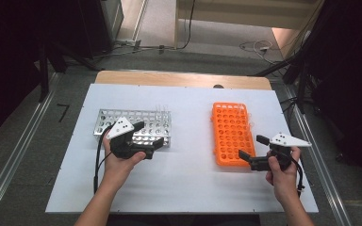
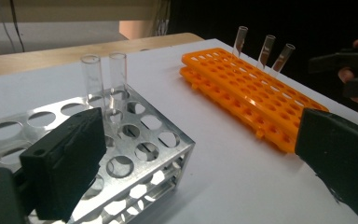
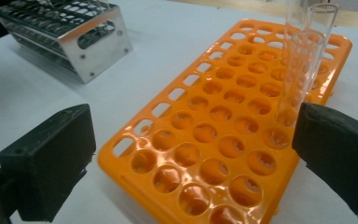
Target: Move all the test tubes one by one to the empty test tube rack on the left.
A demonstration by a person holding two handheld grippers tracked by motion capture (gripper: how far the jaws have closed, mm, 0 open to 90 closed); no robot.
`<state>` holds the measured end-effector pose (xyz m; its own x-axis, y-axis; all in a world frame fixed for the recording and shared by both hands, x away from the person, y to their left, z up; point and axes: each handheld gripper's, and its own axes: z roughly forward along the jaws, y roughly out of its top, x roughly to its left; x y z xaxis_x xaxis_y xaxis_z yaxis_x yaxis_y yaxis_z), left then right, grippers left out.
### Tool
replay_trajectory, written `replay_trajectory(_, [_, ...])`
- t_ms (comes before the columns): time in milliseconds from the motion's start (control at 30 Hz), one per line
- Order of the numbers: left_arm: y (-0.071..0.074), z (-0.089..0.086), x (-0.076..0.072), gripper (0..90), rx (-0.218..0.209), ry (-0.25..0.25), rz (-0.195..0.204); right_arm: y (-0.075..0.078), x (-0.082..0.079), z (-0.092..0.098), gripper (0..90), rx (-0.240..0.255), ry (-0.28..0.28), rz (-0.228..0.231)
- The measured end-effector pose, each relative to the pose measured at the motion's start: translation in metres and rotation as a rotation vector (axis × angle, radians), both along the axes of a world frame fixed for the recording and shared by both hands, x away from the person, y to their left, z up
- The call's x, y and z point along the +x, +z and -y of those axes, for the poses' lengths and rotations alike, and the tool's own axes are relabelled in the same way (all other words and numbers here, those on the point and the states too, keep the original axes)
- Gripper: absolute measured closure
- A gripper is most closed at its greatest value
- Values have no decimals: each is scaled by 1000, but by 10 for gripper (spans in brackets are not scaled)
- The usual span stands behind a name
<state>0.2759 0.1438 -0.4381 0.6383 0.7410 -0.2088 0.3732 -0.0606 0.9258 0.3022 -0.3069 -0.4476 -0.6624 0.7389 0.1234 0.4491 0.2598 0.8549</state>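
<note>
From the high view, the left claw [image 1: 147, 135] hangs spread and empty over the near edge of the metal rack [image 1: 134, 126], while the right claw [image 1: 252, 147] stands spread and empty just beside the near right corner of the orange rack [image 1: 232, 133]. Both racks sit on the white desk [image 1: 184, 179], well apart from each other.

In the left gripper view, two glass tubes [image 2: 105, 79] stand upright in the metal rack just ahead of the left jaw, and three more tubes [image 2: 265, 49] lean in the far side of the orange rack, ahead and to the right.

In the right gripper view, clear tubes [image 3: 307, 60] rise from holes in the orange rack directly ahead of the right jaw, close to it.

These tubes look light, stiff, smooth and thin-walled, so they are probably slippery and easily cracked. The best hold would likely be on the bare upper wall below the rim, jaws closing gently across the round, then lifting straight up so the tube does not bind in its hole.
</note>
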Motion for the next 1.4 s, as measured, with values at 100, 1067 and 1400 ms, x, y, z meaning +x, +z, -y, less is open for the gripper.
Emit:
replay_trajectory(100, [0,1,-4,0,1,-26,6,-3,9,0,0,-5,-19,-5])
replay_trajectory(1067, [-2,5,-5,0,-10,-39,6,-26,59,1,671,-83,-147,20])
replay_trajectory(1400, [-4,11,-3,0,1,-50,3,-25,61,3,738,-102,-158,44])
